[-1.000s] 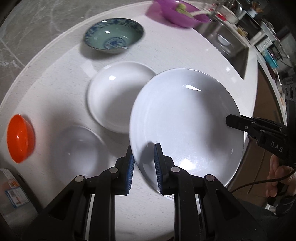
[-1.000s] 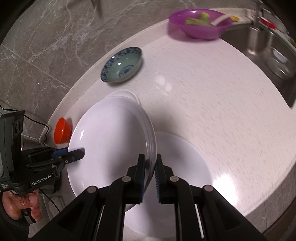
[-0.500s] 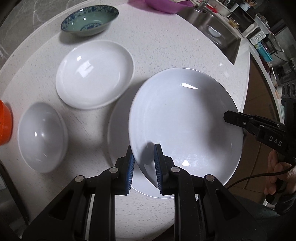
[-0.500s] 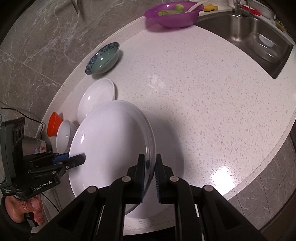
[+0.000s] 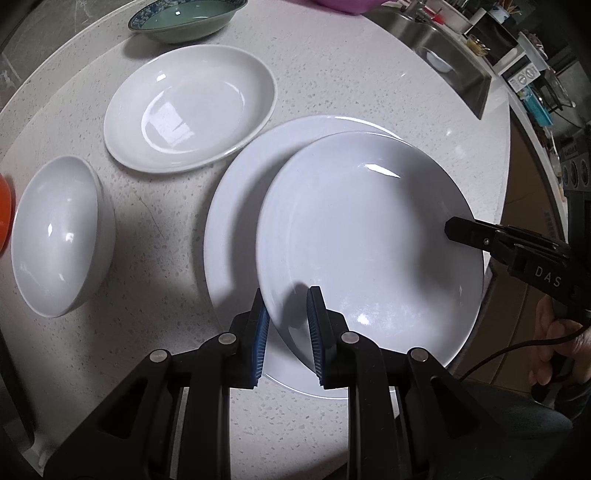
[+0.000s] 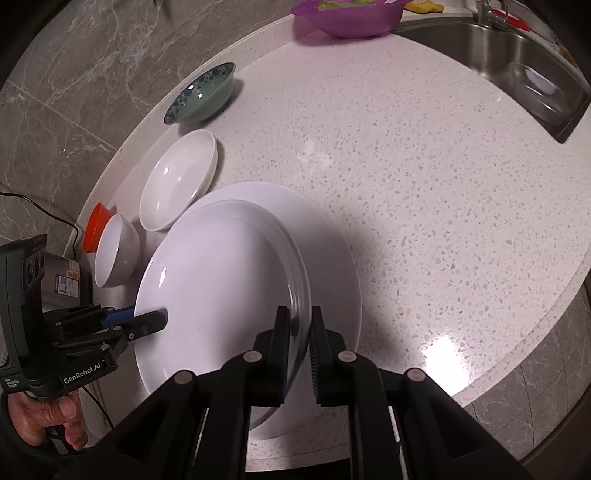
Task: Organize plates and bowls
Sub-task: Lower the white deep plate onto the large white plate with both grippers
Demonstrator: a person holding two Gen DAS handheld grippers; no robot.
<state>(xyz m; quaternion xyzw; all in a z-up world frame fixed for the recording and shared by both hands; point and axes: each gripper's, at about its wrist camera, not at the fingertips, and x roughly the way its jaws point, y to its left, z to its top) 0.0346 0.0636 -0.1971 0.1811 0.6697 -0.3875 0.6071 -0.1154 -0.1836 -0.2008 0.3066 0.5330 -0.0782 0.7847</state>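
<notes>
Left wrist view: your left gripper (image 5: 285,325) points steeply down, its jaws clenched on the near rim of the held plate (image 5: 369,240), one blue pad under the rim and one inside. Across the plate, your right gripper (image 5: 448,230) bites the far rim, and your right hand (image 5: 557,343) shows behind it. The held plate sits over a bigger plate (image 5: 232,206) that lies on the bench (image 5: 332,74); whether the two touch, you cannot tell. Beyond lie a shallow dish (image 5: 190,107), a white bowl (image 5: 55,236) tipped on its side, an orange bowl (image 5: 4,210) at the edge, and a patterned bowl (image 5: 184,18) further back.

Right wrist view: your right gripper (image 6: 298,339) also points down, jaws clenched on the plate's (image 6: 218,288) edge. Your left gripper (image 6: 159,316) grips the opposite rim, your left hand (image 6: 44,417) below it. The bigger plate (image 6: 332,236) shows past the held one. The dish (image 6: 177,184), white bowl (image 6: 114,258) and orange bowl (image 6: 94,229) crowd just beside it. A purple bowl (image 6: 347,18) and the sink (image 6: 517,62) stand well apart.
</notes>
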